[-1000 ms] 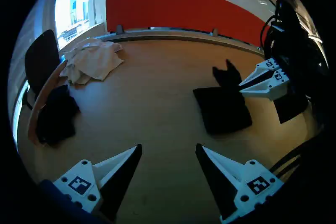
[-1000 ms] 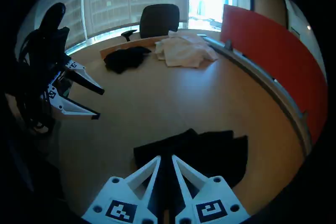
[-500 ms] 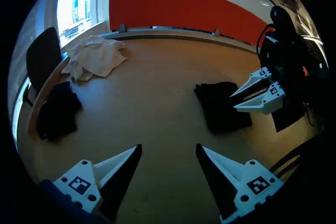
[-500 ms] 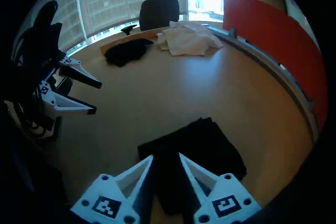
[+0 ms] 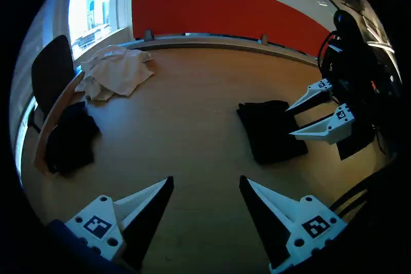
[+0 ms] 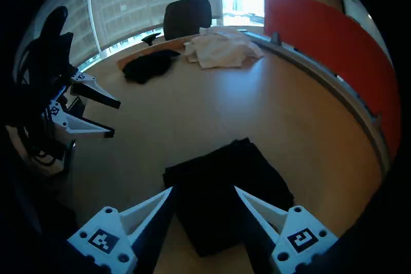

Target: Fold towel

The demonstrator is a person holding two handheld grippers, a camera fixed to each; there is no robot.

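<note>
Wooden counter runs to a red partition at twelve o'clock. The dark towel lies folded flat at six o'clock in the right gripper view, just ahead of the right gripper, whose fingers are spread. The left gripper hangs well apart with its fingers spread too. The towel looks soft, light and limp, so pinch a corner.

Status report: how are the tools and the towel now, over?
Left tool open, aside. Right tool open, over folded towel. Far off: white cloth, black cloth.
</note>
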